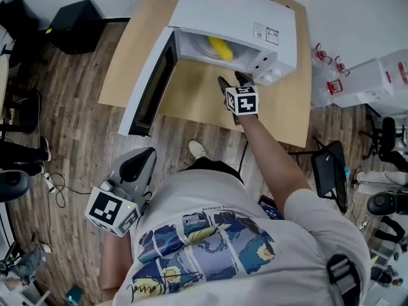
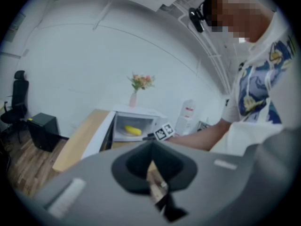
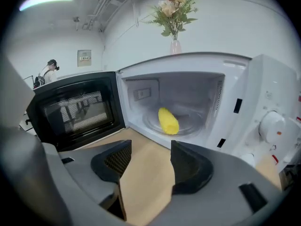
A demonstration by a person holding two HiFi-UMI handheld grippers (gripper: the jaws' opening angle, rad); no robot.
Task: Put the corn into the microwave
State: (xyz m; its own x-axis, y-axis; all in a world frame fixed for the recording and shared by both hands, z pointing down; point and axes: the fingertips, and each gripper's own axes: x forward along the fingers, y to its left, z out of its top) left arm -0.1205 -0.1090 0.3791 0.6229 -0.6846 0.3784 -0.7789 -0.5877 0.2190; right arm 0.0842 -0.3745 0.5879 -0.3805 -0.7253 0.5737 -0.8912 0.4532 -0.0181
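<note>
Well, the corn (image 3: 168,120) lies inside the microwave (image 3: 263,88), beyond the released right claw (image 3: 150,149); left claw (image 2: 151,163) clenched.

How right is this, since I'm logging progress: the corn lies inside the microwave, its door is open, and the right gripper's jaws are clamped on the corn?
Wrong on the jaws. The right gripper view shows the right gripper with jaws apart and nothing between them, in front of the microwave. The corn does lie inside, and the door is open.

Bright even indoor light, fisheye edges, left view blurred
</note>
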